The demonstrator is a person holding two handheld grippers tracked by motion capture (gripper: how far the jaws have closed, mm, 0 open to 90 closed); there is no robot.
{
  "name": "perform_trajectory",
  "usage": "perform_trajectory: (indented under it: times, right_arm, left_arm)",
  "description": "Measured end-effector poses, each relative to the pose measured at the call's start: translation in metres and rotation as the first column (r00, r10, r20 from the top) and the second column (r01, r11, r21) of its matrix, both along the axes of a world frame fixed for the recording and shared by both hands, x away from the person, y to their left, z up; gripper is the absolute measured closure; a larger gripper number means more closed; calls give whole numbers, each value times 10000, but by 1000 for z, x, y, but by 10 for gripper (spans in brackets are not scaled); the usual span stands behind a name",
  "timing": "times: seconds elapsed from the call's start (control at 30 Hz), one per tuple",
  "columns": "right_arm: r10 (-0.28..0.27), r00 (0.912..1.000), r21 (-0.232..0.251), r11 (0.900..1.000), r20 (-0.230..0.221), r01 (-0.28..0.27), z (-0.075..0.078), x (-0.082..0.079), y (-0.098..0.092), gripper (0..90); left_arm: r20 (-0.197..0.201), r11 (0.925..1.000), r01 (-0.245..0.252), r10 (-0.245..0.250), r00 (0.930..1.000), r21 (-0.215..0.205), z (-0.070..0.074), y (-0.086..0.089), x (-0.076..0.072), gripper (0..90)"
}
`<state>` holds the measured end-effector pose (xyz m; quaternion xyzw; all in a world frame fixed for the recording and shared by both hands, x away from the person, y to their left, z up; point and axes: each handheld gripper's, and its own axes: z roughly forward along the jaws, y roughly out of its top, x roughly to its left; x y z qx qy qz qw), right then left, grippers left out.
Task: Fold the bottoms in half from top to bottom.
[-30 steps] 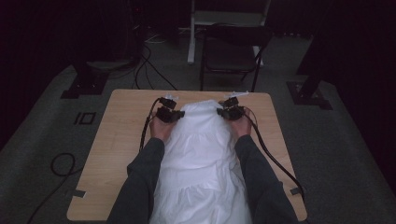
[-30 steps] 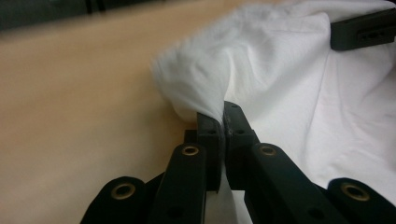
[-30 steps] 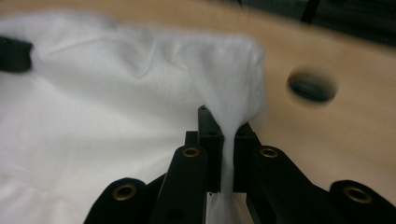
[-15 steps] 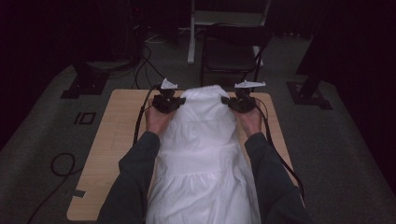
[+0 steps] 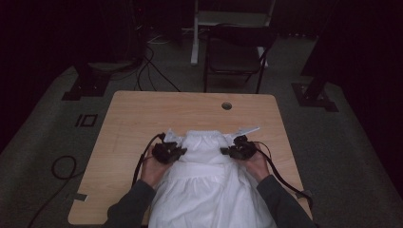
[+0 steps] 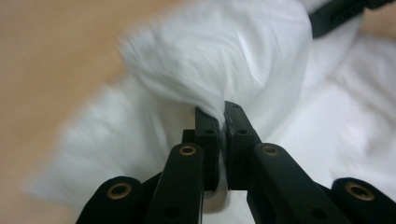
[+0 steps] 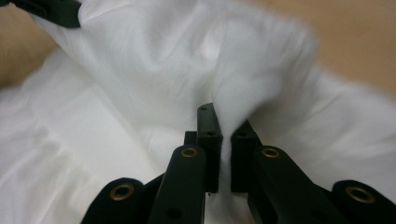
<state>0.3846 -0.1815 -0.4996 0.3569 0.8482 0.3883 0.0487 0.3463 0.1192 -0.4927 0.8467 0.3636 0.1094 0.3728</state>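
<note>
White garment's (image 5: 204, 142) top edge, now folded nearer

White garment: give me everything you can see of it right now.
The white garment is thin, soft, wrinkled cloth, with a gathered band at its far end. It lies on the wooden table, running from mid-table to the near edge between the person's forearms. Its far end is bunched and folded back toward the person. The left gripper and right gripper each pinch a fold; the fingers clamp cloth.
</note>
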Motion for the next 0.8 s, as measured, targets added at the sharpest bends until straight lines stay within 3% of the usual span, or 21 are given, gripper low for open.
perform_trajectory:
  times: [0.03, 0.1, 0.13, 0.23, 0.3, 0.5, 0.67, 0.77, 0.8]
  right_arm:
    - [61, 10000, -128, 9999, -77, -62, -4, -3, 1, 863]
    - [338, 9982, -729, 9966, -488, -373, -20, -7, 9, 862]
    - [338, 9982, -729, 9966, -488, -373, -20, -7, 9, 862]
    - [373, 9957, -1091, 9929, -845, -465, -34, -4, 18, 861]
    - [288, 9949, -1005, 9942, -970, -385, -37, 1, 20, 861]
    - [-269, 9970, -1127, 9935, -726, 186, -36, 25, 25, 860]
    - [-930, 9943, -1052, 9906, -513, 872, -37, 53, 30, 858]
    - [-1118, 9927, -973, 9895, -450, 1070, -37, 65, 31, 858]
    - [-1220, 9915, -917, 9888, -460, 1175, -38, 71, 31, 857]
  left_arm:
    - [-344, 9999, -71, 74, 9994, 86, -11, 0, -6, 857]
    - [-613, 9988, -16, 46, 9981, 493, -27, -1, -13, 855]
    - [-707, 9973, 19, 33, 9975, 732, -34, -2, -14, 855]
    - [-436, 9937, 50, -1, 9990, 1117, -44, -5, -12, 854]
    - [-185, 9912, 0, 25, 9998, 1326, -45, -6, -6, 855]
    - [321, 9810, -299, 242, 9992, 1917, -44, -10, 27, 855]
    - [635, 9759, -741, 623, 9960, 2053, -44, -12, 63, 854]
    - [734, 9710, -868, 721, 9947, 2226, -43, -13, 76, 854]
    - [801, 9668, -1041, 876, 9929, 2334, -43, -15, 88, 854]
